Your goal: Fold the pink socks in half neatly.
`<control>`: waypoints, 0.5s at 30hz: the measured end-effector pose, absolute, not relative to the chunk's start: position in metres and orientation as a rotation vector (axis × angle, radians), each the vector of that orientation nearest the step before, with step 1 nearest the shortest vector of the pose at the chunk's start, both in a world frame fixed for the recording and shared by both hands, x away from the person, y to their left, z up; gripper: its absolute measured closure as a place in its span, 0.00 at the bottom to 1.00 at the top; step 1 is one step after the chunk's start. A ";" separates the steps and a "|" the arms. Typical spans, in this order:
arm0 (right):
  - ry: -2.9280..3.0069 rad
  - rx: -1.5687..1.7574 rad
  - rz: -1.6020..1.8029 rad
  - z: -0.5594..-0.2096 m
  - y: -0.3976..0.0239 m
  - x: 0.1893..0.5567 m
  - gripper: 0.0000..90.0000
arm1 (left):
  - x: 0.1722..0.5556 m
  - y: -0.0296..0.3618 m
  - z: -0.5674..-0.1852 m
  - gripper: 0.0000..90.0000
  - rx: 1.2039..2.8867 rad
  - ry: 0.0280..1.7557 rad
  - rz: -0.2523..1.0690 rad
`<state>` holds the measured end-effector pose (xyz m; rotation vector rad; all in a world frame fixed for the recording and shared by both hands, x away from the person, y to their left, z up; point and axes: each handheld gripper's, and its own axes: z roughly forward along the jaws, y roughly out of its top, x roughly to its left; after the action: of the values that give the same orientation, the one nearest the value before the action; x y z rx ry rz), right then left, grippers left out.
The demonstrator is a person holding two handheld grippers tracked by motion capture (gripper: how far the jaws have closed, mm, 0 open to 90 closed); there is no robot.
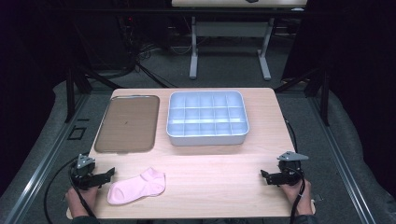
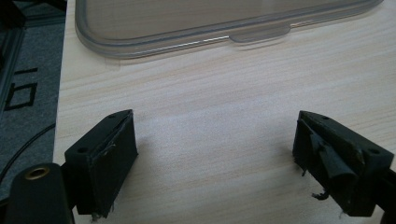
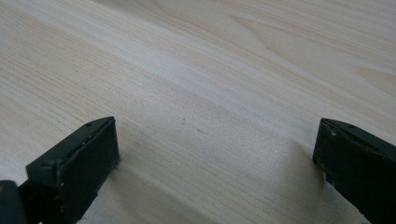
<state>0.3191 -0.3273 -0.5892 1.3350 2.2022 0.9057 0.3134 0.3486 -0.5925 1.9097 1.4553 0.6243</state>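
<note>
A pink sock lies flat on the wooden table near its front left. Just left of the sock rests my left gripper, held by a hand at the table's front left corner; in the left gripper view its jaws stand wide apart over bare wood, so the left gripper is open and empty. My right gripper sits at the front right in the other hand. Bare wood also lies between the widely spread jaws of the right gripper, open and empty.
A clear flat lid lies at the back left; its near edge with a tab shows ahead of the left jaws. A pale blue compartment box with several empty cells sits at the back centre. Another table's legs stand beyond.
</note>
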 end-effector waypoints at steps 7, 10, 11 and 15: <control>2.201 1.348 0.924 -0.590 -0.327 0.320 0.00 | 0.313 0.349 -0.593 0.15 1.910 1.455 0.624; 2.203 1.341 0.915 -0.590 -0.328 0.319 0.00 | 0.313 0.349 -0.592 0.15 1.910 1.455 0.624; 2.203 1.341 0.922 -0.590 -0.327 0.319 0.00 | 0.313 0.349 -0.592 0.15 1.910 1.455 0.624; 2.203 1.344 0.917 -0.590 -0.327 0.319 0.00 | 0.314 0.349 -0.592 0.15 1.911 1.455 0.623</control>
<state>0.3194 -0.3275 -0.5895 1.3440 2.2028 0.9169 0.3136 0.3486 -0.5923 1.9112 1.4552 0.6227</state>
